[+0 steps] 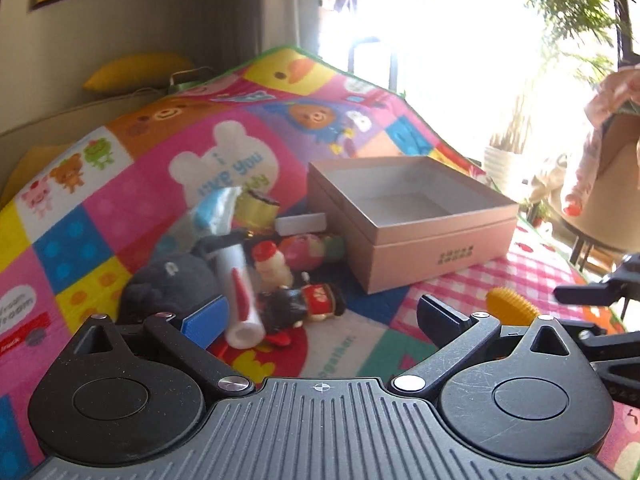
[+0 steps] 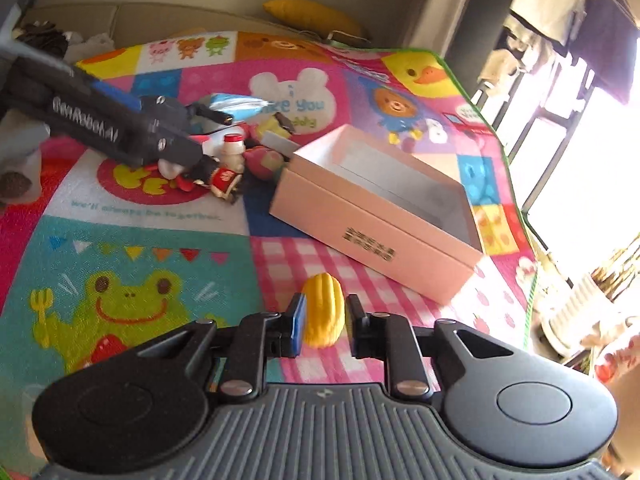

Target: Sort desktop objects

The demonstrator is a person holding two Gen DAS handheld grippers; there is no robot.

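Observation:
My right gripper (image 2: 323, 318) is shut on a yellow ribbed toy (image 2: 322, 310), held above the pink checked part of the mat; the toy also shows in the left wrist view (image 1: 510, 303). My left gripper (image 1: 320, 316) is open wide and empty, its left finger beside a white tube with red marking (image 1: 242, 296). The pile in front of it holds a dark plush toy (image 1: 172, 284), a small white bottle with a red cap (image 1: 272, 266), a black and red figurine (image 1: 308, 300) and a blue packet (image 1: 216, 208). An open, empty pink box (image 1: 412, 220) stands to the right; it also shows in the right wrist view (image 2: 380, 216).
A colourful cartoon mat (image 2: 132, 264) covers the surface. A yellow cushion (image 2: 312, 16) lies behind it on a beige sofa. The left gripper's arm (image 2: 100, 124) reaches over the pile. Bright windows and plants are on the right.

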